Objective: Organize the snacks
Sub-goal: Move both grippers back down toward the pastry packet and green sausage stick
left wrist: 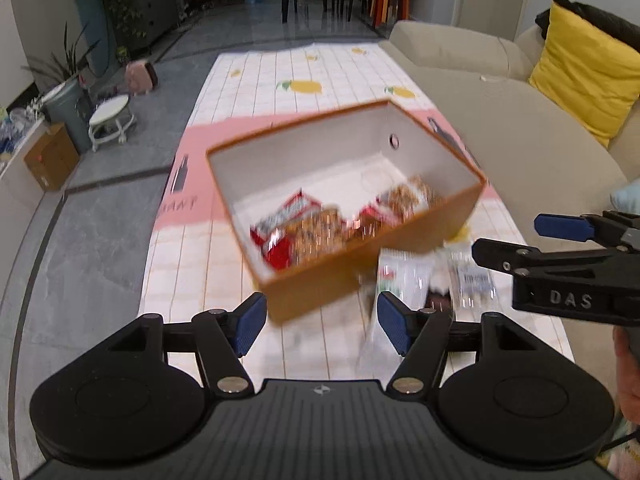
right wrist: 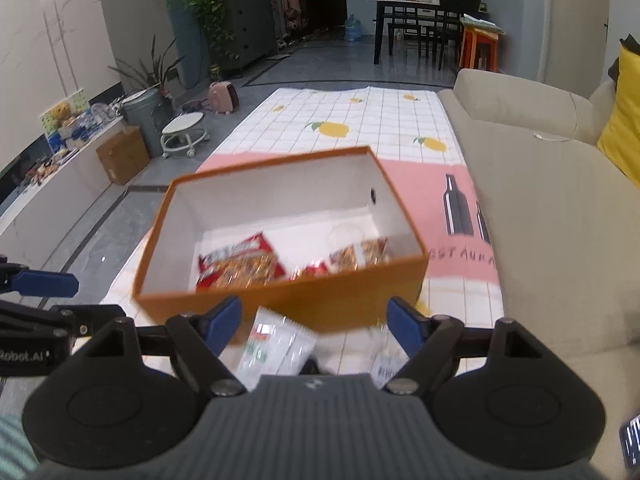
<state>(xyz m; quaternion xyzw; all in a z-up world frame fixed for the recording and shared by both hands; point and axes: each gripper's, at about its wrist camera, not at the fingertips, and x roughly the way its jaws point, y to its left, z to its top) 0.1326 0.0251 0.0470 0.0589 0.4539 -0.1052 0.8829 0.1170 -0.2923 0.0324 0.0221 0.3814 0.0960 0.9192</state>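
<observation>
Here both tools, left tool [left wrist: 322,322] and right tool [right wrist: 316,326], gape empty near the orange box [right wrist: 280,300]; white packets [right wrist: 276,348] lie nearer on the table [right wrist: 360,120].

Orange box [right wrist: 280,304] holds red snack packets [right wrist: 236,266]; white packets [right wrist: 276,344] lie beside it.

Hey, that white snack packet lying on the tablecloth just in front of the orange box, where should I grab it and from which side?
Probably by a long edge, from above. The white snack packet lies flat on the tablecloth, close to the orange box, so the near side leaves more room. The right gripper is open above it; pinching across its narrow width should fit the jaws.
</observation>
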